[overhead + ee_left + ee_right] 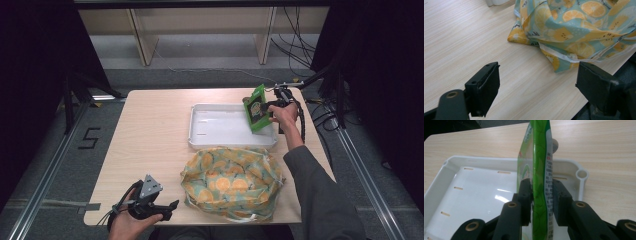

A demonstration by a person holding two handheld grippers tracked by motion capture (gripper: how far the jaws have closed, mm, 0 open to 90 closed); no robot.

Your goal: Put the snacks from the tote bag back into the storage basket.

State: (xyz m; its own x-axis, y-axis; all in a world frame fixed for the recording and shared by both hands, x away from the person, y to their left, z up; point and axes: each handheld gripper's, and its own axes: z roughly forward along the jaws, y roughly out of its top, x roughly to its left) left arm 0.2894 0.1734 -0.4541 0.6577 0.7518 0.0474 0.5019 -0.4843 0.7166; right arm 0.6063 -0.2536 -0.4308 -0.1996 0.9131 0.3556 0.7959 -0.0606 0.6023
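The right gripper (270,106) is holding a green snack pouch (256,108) upright above the right end of the white tray (200,135), at the far right of the worktop (150,130). In the right gripper view, the pouch (539,170) is standing edge-on between the two black jaws; the left jaw is touching its face, while the right jaw is sitting just beside the printed back, and whether that one is pressing cannot be told for sure. The pouch's lower edge is dipping inside the tray's rim (574,167), with the glossy tray floor showing behind it.

The left gripper (170,206) is hovering over the near left edge of the worktop, in the person's left hand (131,223), its jaws spread wide with nothing between them. In the left gripper view, those jaws are framing bare wood (461,45) just short of the corner of a fabric bag (574,27) printed with orange slices. In the high view, that bag (230,182) is lying crumpled on the worktop, just in front of the tray and well apart from the pouch.
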